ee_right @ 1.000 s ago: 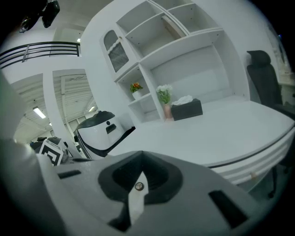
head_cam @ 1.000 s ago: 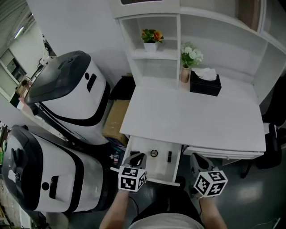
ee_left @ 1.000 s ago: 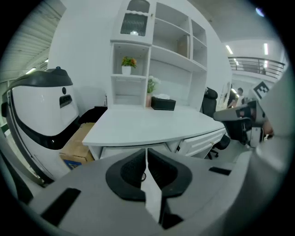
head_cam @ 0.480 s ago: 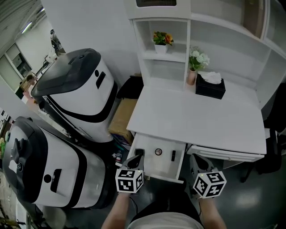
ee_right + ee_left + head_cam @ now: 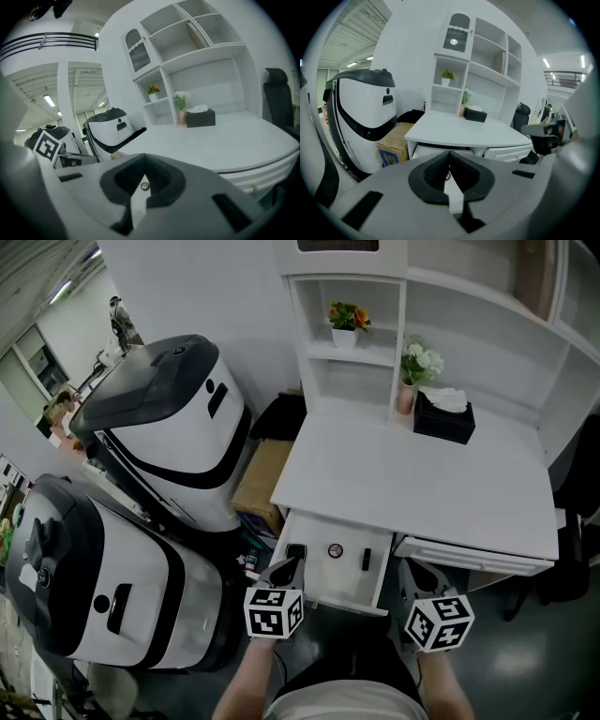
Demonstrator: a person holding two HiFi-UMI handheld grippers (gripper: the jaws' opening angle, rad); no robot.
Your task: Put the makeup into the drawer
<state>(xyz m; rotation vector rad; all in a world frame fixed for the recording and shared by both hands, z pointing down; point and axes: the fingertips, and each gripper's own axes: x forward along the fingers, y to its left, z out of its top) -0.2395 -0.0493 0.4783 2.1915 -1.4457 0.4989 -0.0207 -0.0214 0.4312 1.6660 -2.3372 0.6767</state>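
Note:
The white desk's drawer [image 5: 319, 594] stands pulled out. A black square case [image 5: 296, 551], a small round compact [image 5: 335, 550] and a slim black stick [image 5: 366, 560] lie inside it. My left gripper [image 5: 285, 570] hovers at the drawer's front left corner, shut with nothing between its jaws [image 5: 450, 153]. The right gripper [image 5: 413, 579] sits just right of the drawer's front edge. Its jaws [image 5: 144, 158] meet and hold nothing. Below where they meet, the round compact [image 5: 145, 186] shows through the gap.
Two big white-and-black machines [image 5: 173, 423] [image 5: 94, 592] stand at the left, with a cardboard box [image 5: 258, 479] beside the desk [image 5: 412, 484]. A black tissue box [image 5: 443, 414] and flowers [image 5: 417, 367] sit at the desk's back. A second drawer [image 5: 469, 556] sits slightly out at the right.
The head view has shifted, so the desk sits further right and higher. Both grippers have drawn slightly back from the drawer's front. The items in the drawer lie as before.

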